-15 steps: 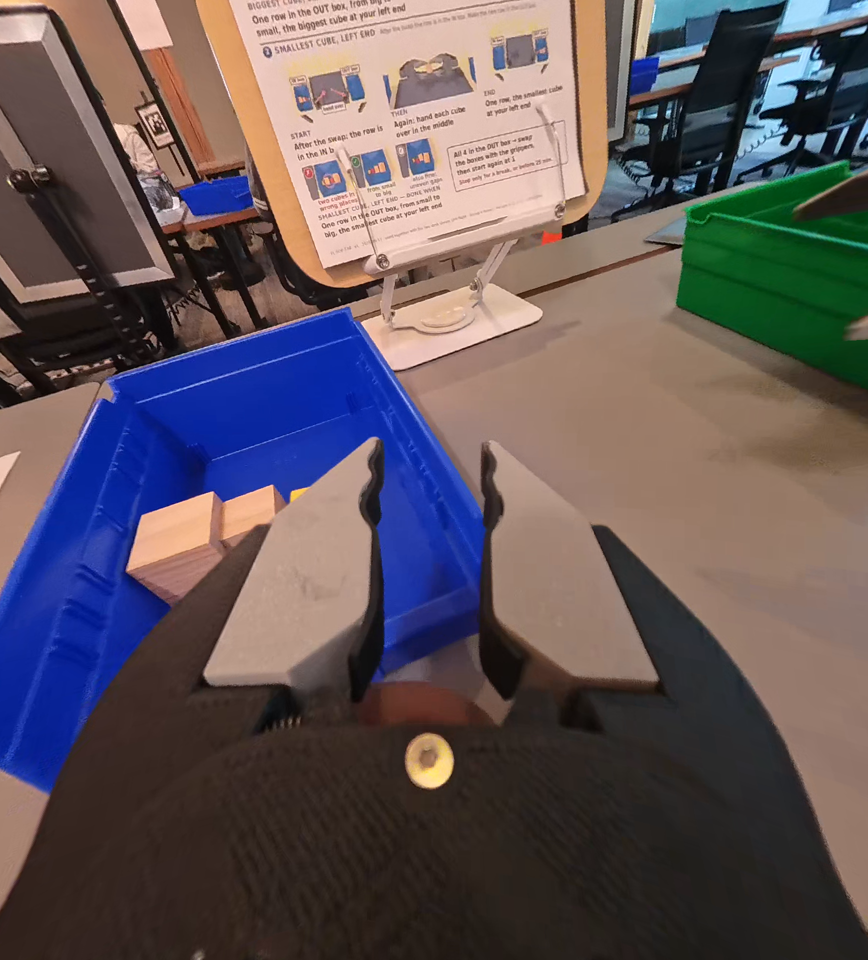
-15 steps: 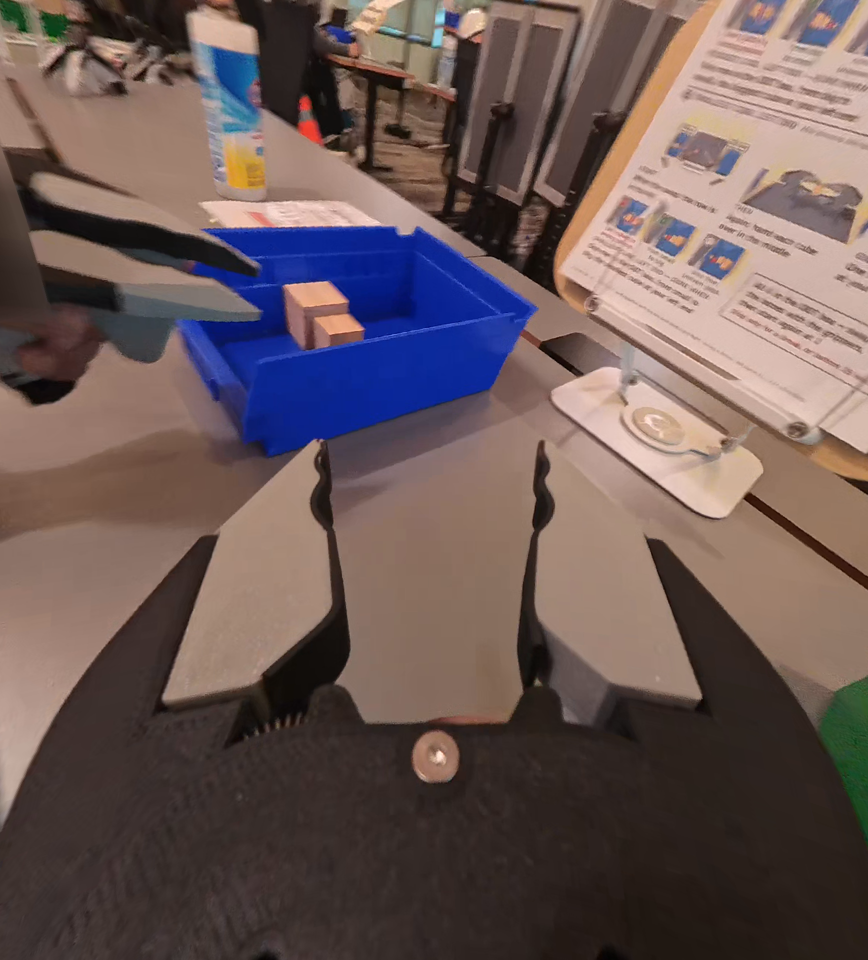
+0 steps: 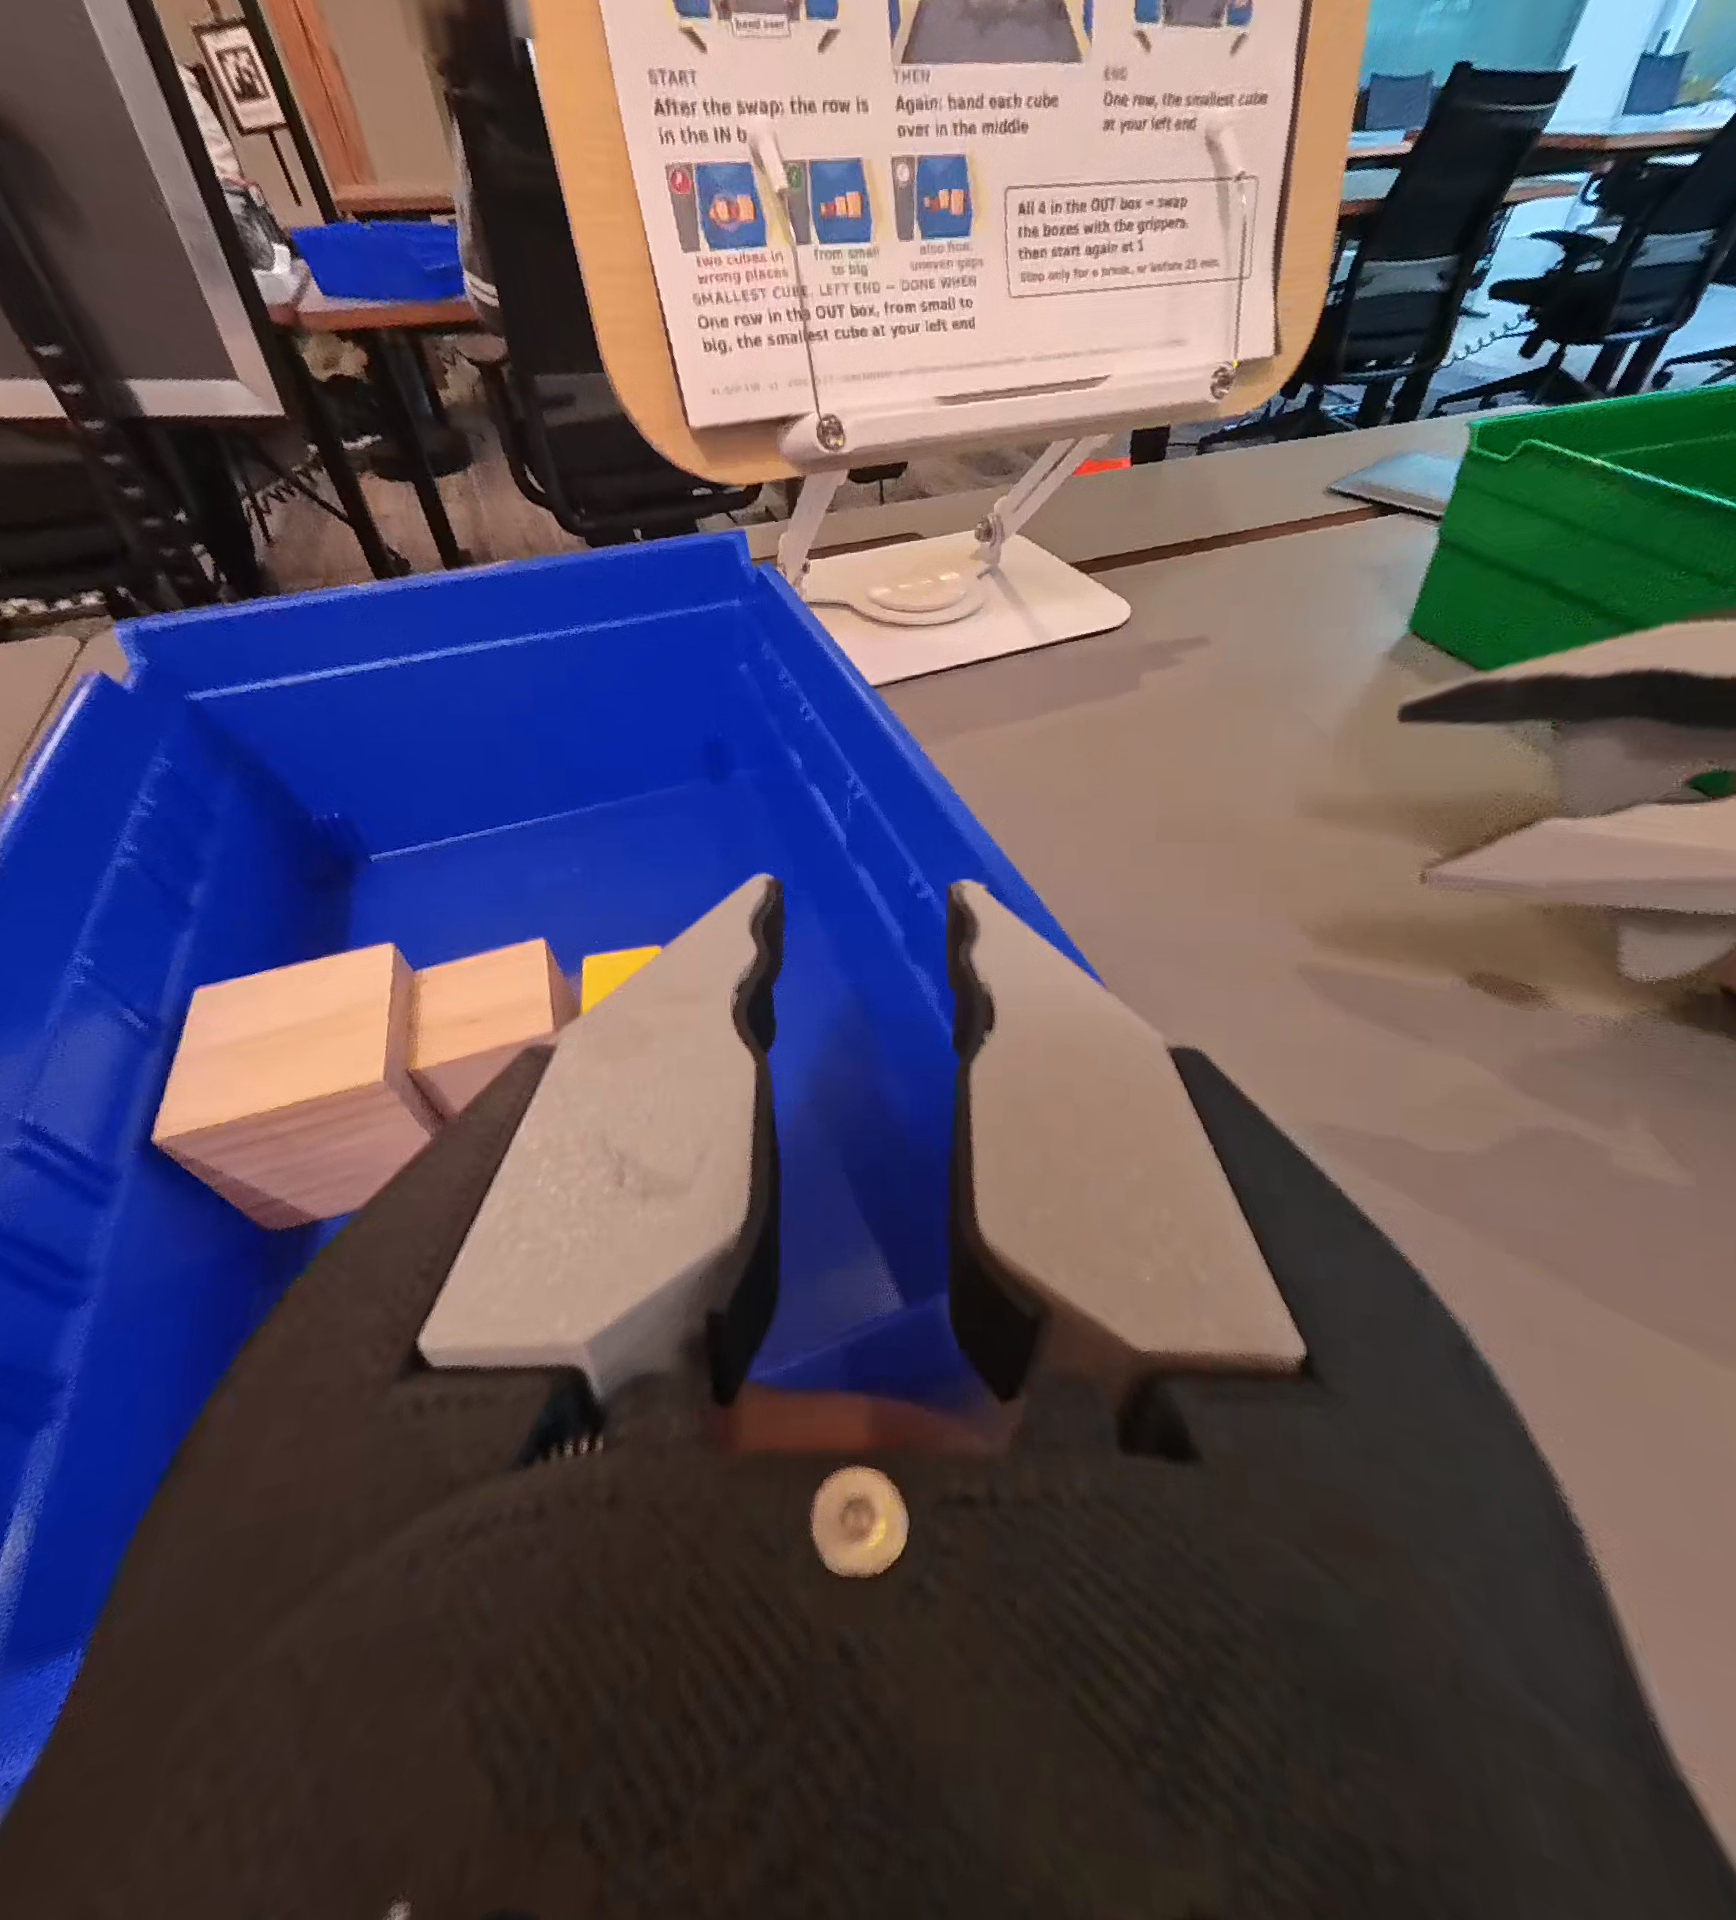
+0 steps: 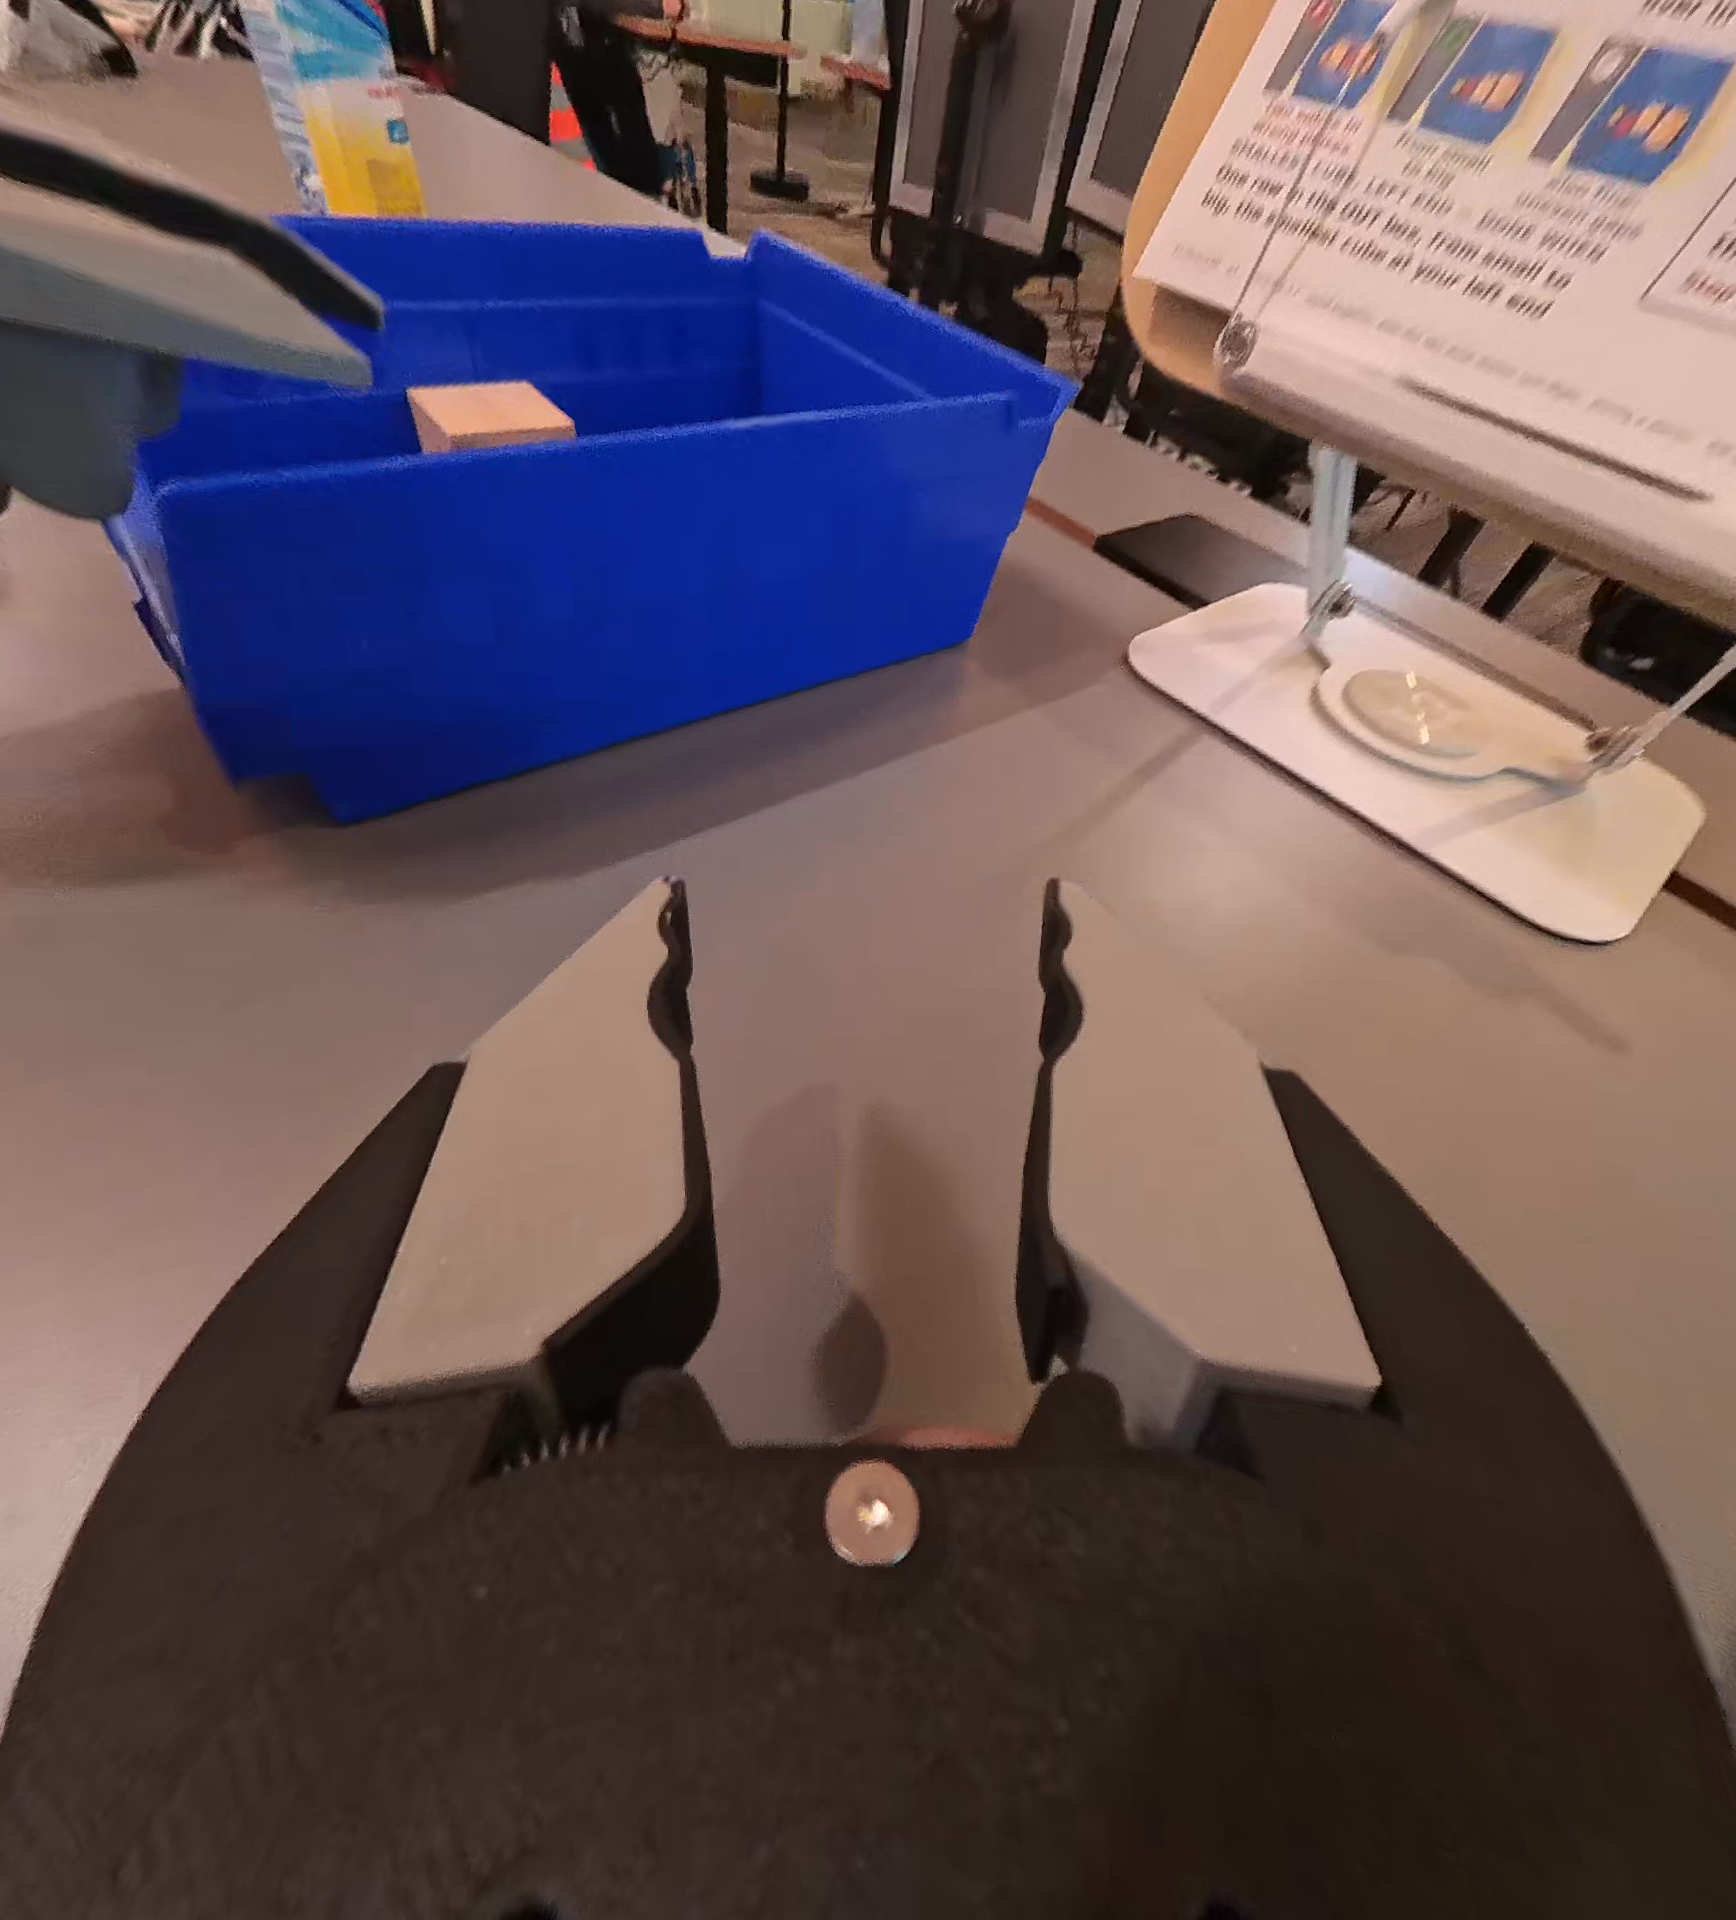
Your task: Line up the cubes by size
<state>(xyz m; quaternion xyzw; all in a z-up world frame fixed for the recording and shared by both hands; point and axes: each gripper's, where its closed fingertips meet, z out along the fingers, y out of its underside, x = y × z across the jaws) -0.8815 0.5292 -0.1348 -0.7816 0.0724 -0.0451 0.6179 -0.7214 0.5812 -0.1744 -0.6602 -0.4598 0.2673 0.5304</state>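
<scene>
Three cubes (image 3: 474, 1023) sit rowed in the blue bin (image 3: 552, 727); both tongs, left (image 3: 859, 961) and right (image 4: 859, 935), gape empty; more sorting likely remains.

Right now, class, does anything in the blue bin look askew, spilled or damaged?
Nothing stands out. In the blue bin, the large wooden cube, smaller wooden cube and a partly hidden yellow cube sit upright in a row.

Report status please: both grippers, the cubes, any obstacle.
Left gripper open, empty, over blue bin. Right gripper open, empty, over table. Wooden cubes in row, yellow one partly hidden. No obstacle.
</scene>
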